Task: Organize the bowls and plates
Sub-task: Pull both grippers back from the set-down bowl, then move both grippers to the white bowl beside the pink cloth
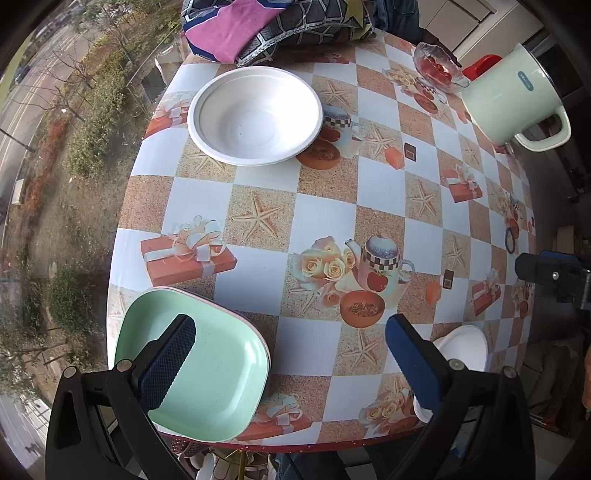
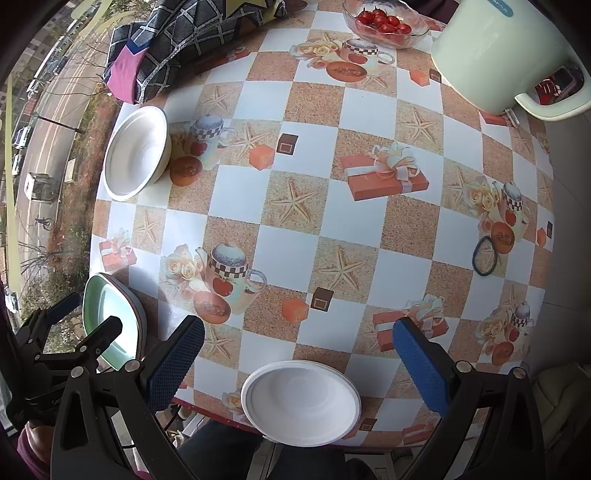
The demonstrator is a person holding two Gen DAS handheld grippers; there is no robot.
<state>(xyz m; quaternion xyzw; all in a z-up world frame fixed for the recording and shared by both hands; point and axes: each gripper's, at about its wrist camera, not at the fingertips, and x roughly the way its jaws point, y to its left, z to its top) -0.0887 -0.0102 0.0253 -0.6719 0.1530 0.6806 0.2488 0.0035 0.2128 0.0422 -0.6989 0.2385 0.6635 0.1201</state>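
Note:
A mint green square plate (image 1: 210,373) lies on a pink one at the table's near left corner; it also shows in the right wrist view (image 2: 107,314). A large white bowl (image 1: 255,114) sits at the far left; it also shows in the right wrist view (image 2: 136,151). A small white bowl (image 2: 301,400) sits at the near edge, partly seen in the left wrist view (image 1: 463,347). My left gripper (image 1: 291,362) is open, its left finger over the green plate. My right gripper (image 2: 299,362) is open above the small white bowl.
A pale green kettle (image 1: 513,99) and a glass bowl of tomatoes (image 2: 384,22) stand at the far right. Folded cloth (image 1: 266,26) lies at the far edge. A hair tie (image 2: 484,255) lies on the patterned tablecloth (image 2: 332,206) at the right.

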